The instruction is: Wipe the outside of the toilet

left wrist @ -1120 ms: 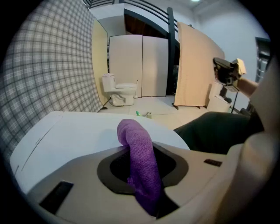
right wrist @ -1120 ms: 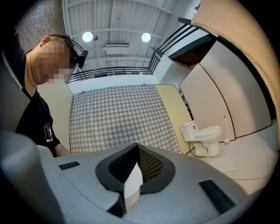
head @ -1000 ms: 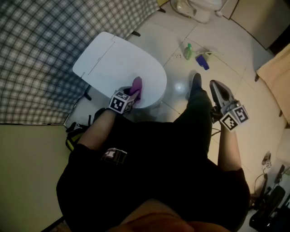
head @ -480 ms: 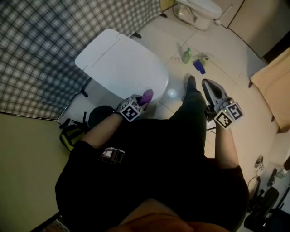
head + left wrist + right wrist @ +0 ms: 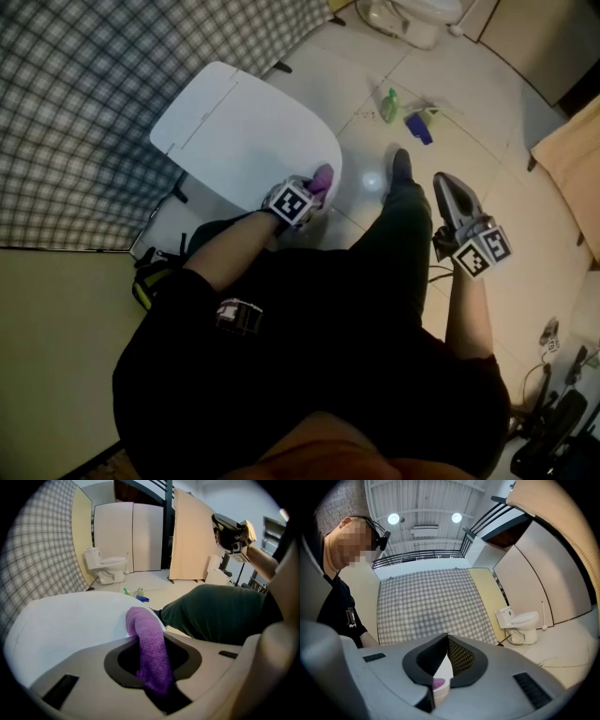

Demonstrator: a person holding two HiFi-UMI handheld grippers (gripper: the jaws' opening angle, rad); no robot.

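Observation:
The white toilet [image 5: 246, 139] stands with its lid down in the head view. My left gripper [image 5: 317, 189] is at the lid's front right edge, shut on a purple cloth [image 5: 324, 177] that touches the rim. In the left gripper view the purple cloth [image 5: 151, 648] hangs between the jaws over the white lid [image 5: 65, 620]. My right gripper [image 5: 442, 180] is held away to the right, above the floor, shut and holding nothing. In the right gripper view its jaws [image 5: 446, 641] meet at their tips, pointing toward the checked wall.
A second toilet [image 5: 412, 13] stands at the far end, with a green bottle [image 5: 388, 105] and a blue bottle [image 5: 418, 127] on the tiled floor before it. A checked wall [image 5: 84, 112] lies on the left. The person's shoe [image 5: 403, 167] is beside the toilet. A black-and-yellow bag [image 5: 150, 277] sits low left.
My left gripper has slid the purple cloth rightward along the toilet's front edge. The right gripper has stayed nearly in place.

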